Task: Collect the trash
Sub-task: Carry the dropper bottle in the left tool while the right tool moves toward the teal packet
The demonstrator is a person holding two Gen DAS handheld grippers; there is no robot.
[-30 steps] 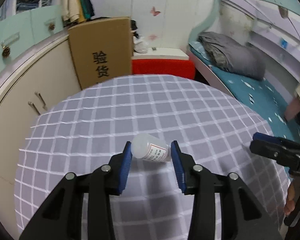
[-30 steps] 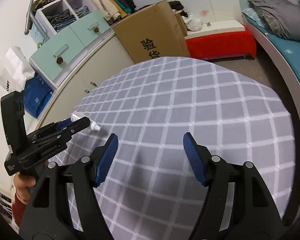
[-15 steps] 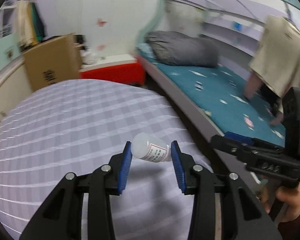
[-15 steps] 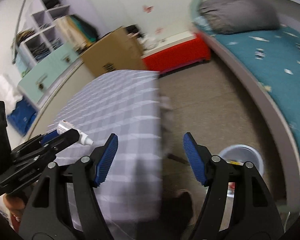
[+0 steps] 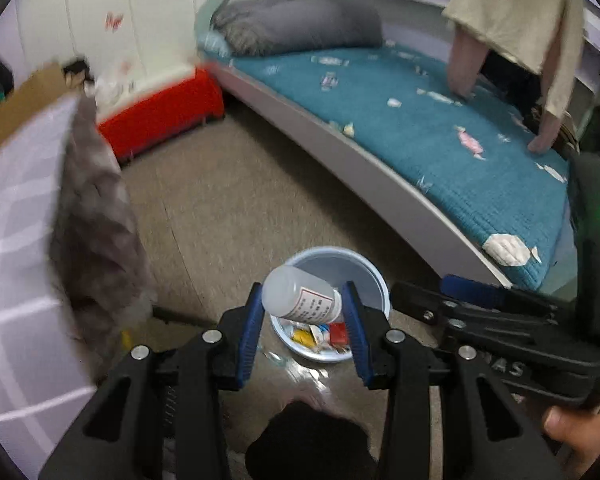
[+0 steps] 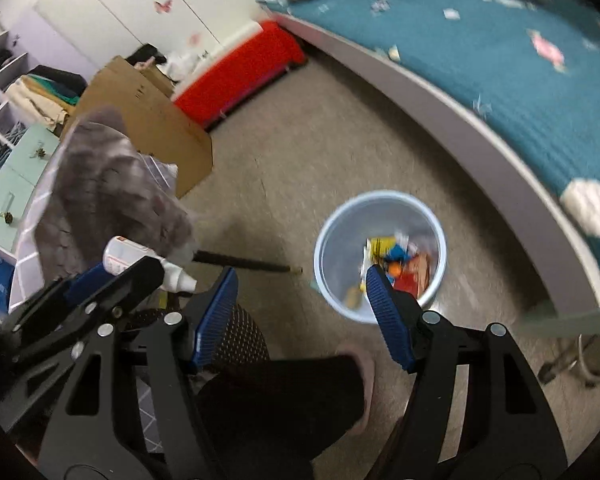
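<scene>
A small white plastic bottle with a printed label is clamped crosswise between the blue pads of the left gripper, seen in the left wrist view directly in front of a pale blue waste bin standing on the carpeted floor. That view alone shows a person's arm and beige garment leaning on the teal bedspread, a grey pillow at the head of the bed, and a hand's fingers wrapped under the right gripper's black body at the right edge. The right wrist view alone looks straight down into the bin, where yellow, blue and red wrappers lie at the bottom, and takes in a cardboard box, mint drawers and shelves of folded clothes at the left. Seen from this side, the bottle sticks out of the left gripper with its capped neck pointing toward the bin. The right gripper stands with its 2 blue-padded fingers wide apart and nothing between them, the far finger overlapping the bin's near rim in the picture. A grey checked tablecloth hangs at the left, and a red storage bench sits against the wall beyond.
</scene>
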